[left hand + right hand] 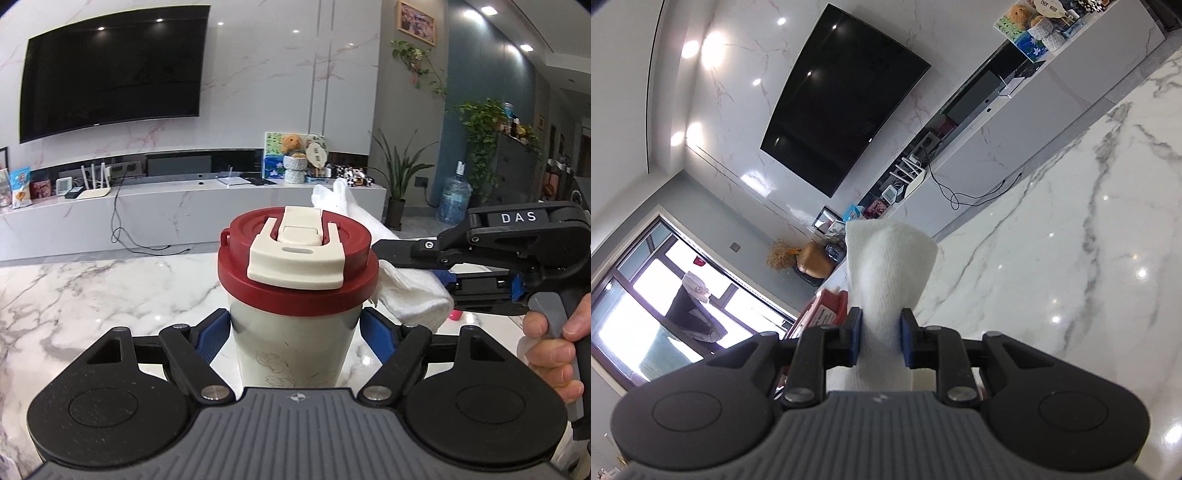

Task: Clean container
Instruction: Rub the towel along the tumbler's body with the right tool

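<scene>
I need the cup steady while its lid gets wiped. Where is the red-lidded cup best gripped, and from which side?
Grip the cup on its plain cream body below the red lid, coming level from the near side with a pad on either flank, as the left gripper does. It stands upright; the overhanging rim likely stops slipping, and the lid stays free for the white cloth.

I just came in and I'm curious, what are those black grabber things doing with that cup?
A person is cleaning the cup. The left gripper has the cup, its red lid still on, between its jaws on the marble table. The right gripper pinches a folded white cloth, held beside the lid.
</scene>
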### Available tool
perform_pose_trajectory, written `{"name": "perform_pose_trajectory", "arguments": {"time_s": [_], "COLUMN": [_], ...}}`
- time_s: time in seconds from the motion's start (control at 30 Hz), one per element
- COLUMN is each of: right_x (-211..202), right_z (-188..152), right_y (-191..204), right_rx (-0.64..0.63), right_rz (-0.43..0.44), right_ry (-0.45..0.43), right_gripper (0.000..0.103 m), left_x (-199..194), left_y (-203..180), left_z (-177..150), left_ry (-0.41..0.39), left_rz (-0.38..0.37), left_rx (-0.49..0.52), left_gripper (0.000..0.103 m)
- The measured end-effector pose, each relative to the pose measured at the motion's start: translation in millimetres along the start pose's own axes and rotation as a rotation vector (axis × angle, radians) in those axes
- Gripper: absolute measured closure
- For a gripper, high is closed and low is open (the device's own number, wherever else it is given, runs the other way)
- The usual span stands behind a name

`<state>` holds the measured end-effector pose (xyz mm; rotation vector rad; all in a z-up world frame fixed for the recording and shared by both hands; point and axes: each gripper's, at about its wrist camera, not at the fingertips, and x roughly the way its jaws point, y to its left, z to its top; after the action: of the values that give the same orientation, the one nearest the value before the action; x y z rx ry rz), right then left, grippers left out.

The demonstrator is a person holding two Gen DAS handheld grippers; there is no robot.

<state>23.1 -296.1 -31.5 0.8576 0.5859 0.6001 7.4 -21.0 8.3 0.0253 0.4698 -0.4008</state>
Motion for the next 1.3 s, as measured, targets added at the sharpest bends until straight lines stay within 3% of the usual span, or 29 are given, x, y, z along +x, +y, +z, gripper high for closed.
{"name": "perform_pose_trajectory", "arguments": {"time_s": [0.43, 1.13, 1.23, 1.3], "right_x": [24.7, 61.0, 60.6, 70.3], "right_z": [-16.8, -61.0, -61.2, -25.0], "right_y": [-24.9, -55.7, -55.3, -15.0], "right_rx": [0.069, 0.075, 0.070, 0.083], "right_rz": [-0.113, -0.345, -0.348, -0.358], "right_ry": [0.079, 0.225, 0.225, 0.239], "right_gripper": [0.079, 0.079, 0.079, 0.079], "left_x": [3.1, 1.9, 1.7, 1.9], "left_y": [14.2, 8.0, 7.6, 6.5], "left_z": [-2.7, -1.3, -0.6, 0.3], "left_ry": [-0.003, 0.004, 0.007, 0.011], "left_rz": [-0.110, -0.101, -0.097, -0.090], "left_rx": [0.064, 0.061, 0.058, 0.056], "left_gripper": [0.027, 0.027, 0.027, 0.027]}}
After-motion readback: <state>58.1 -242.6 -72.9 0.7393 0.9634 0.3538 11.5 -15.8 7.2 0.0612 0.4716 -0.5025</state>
